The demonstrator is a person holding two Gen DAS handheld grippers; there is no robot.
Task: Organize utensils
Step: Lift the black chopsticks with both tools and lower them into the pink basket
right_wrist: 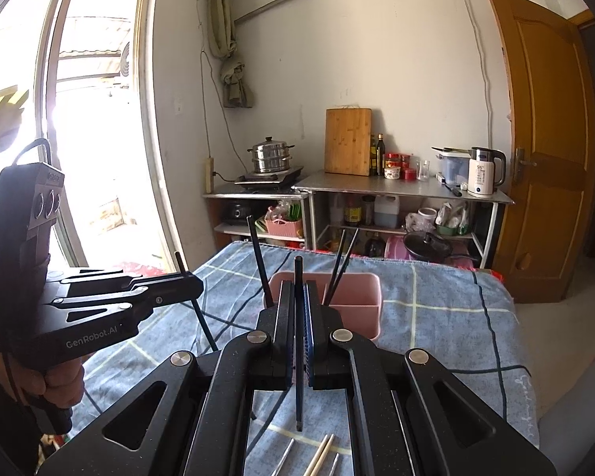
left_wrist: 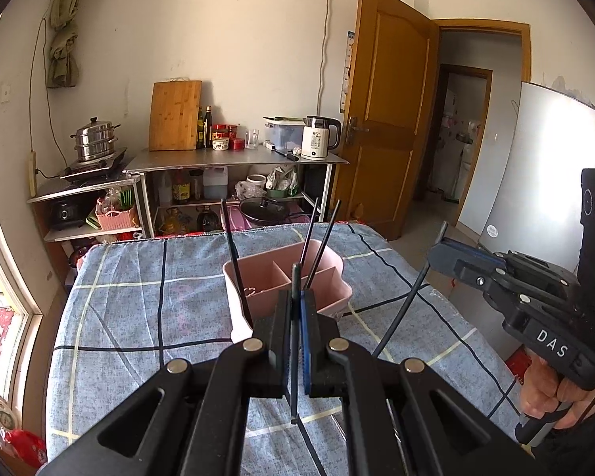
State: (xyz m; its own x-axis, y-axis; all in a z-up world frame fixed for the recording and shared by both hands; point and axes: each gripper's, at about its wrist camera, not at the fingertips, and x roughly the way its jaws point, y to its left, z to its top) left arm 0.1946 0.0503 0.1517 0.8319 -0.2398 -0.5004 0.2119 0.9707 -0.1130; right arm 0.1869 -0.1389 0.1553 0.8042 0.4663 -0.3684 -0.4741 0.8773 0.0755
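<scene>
Two grippers, left gripper (left_wrist: 296,319) and right gripper (right_wrist: 298,327), each clamp one black chopstick (left_wrist: 294,357) before the pink organizer (left_wrist: 329,265).

Pink organizer (left_wrist: 329,297), black chopsticks (left_wrist: 236,261), blue-grey tablecloth (left_wrist: 139,317) checked in black and white lines.

A bamboo cutting board (left_wrist: 175,115) leans against the wall beside a steamer pot (left_wrist: 94,139); a white kettle (left_wrist: 318,137) stands near the wooden door (left_wrist: 384,111).
</scene>
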